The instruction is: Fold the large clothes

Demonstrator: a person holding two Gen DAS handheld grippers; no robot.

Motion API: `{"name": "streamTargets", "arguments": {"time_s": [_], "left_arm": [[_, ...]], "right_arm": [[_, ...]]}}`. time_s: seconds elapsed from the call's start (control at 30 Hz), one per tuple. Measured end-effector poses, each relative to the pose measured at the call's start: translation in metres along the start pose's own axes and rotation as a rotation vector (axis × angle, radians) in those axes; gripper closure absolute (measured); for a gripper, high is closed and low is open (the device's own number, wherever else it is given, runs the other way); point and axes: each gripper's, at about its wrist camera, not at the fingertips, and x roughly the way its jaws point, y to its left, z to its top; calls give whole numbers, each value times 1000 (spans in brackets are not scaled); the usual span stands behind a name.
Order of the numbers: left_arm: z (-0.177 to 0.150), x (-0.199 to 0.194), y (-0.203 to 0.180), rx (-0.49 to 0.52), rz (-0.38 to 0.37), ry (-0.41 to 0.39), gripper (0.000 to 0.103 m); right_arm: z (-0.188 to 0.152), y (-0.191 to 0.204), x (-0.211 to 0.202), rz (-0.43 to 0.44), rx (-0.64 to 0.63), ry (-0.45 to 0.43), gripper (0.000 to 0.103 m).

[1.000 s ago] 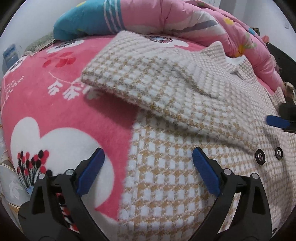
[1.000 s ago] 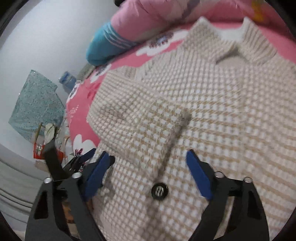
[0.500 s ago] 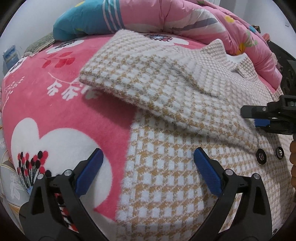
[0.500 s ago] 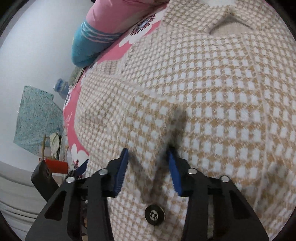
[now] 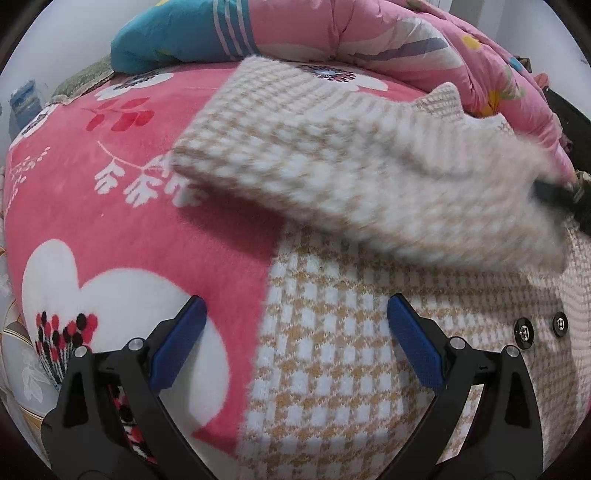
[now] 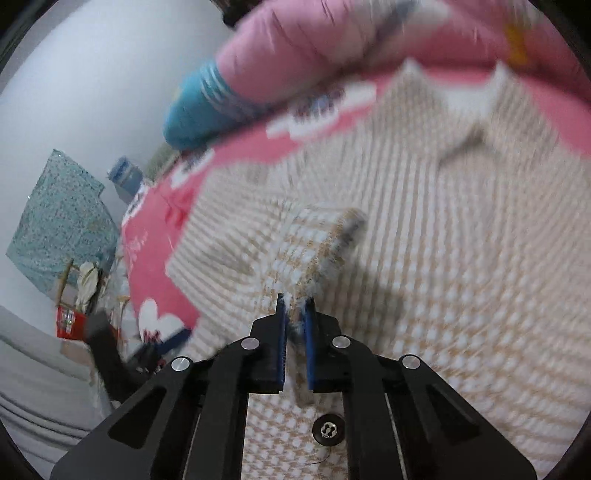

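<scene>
Cardigan (image 6: 424,258) sleeve (image 5: 369,192) is now pinched: the right gripper (image 6: 295,310) has just closed on its cuff and lifted it (blurred). Left gripper (image 5: 295,332) hovers, fingers apart, so the sleeve fold can begin.

One beige-and-white checked knit cardigan (image 5: 332,369) lies on one bed covered by a single pink plush blanket with white flower prints (image 5: 110,221). The left wrist view shows two dark round buttons (image 5: 523,333) side by side on the cardigan; the right wrist view shows just one such button. One pink quilted duvet (image 5: 369,33) is heaped at the far side, with one teal cushion with white stripes (image 5: 173,37) beside it. There are two black grippers with blue pads: the left gripper (image 5: 295,332) and the right gripper (image 6: 295,317). Beyond the bed, one teal patterned cloth (image 6: 55,229) and one blue bottle-like container (image 6: 125,177) can be counted; the clutter below them is too blurred to count.
</scene>
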Motion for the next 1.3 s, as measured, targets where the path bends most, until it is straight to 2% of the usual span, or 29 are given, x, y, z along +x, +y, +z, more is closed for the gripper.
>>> {"name": "streamTargets", "arguments": {"time_s": [0.13, 0.27, 0.33, 0.57, 0.73, 0.87, 0.93, 1.0, 1.07, 1.1, 1.17, 1.23, 1.3], "left_arm": [[2, 0, 3, -19, -12, -5, 8], [9, 2, 8, -29, -29, -4, 8], [13, 4, 9, -33, -25, -6, 8], [16, 10, 11, -39, -7, -9, 8], [16, 9, 6, -36, 2, -10, 8], [16, 9, 6, -36, 4, -10, 8], [16, 10, 5, -36, 7, -9, 8], [16, 10, 4, -33, 7, -9, 8], [14, 10, 5, -31, 5, -11, 8], [13, 10, 5, -28, 3, -13, 8], [13, 11, 5, -27, 2, -16, 8], [12, 11, 5, -27, 7, -17, 8], [12, 11, 5, -28, 6, -19, 8]], "right_arm": [[19, 6, -54, -27, -19, -140, 95], [32, -9, -103, -90, -19, -247, 95], [37, -25, -118, -126, 2, -272, 95], [49, -78, -134, -237, 81, -289, 95], [46, -115, -120, -286, 129, -243, 95], [41, -141, -99, -404, 132, -194, 95], [39, -157, -84, -443, 143, -135, 93], [35, -174, -71, -534, 152, -83, 92], [33, -175, -78, -631, 140, -118, 86], [33, -173, -84, -644, 132, -146, 84], [34, -160, -98, -610, 101, -212, 82], [35, -147, -99, -572, 50, -228, 82], [34, -138, -87, -523, 1, -199, 82]]}}
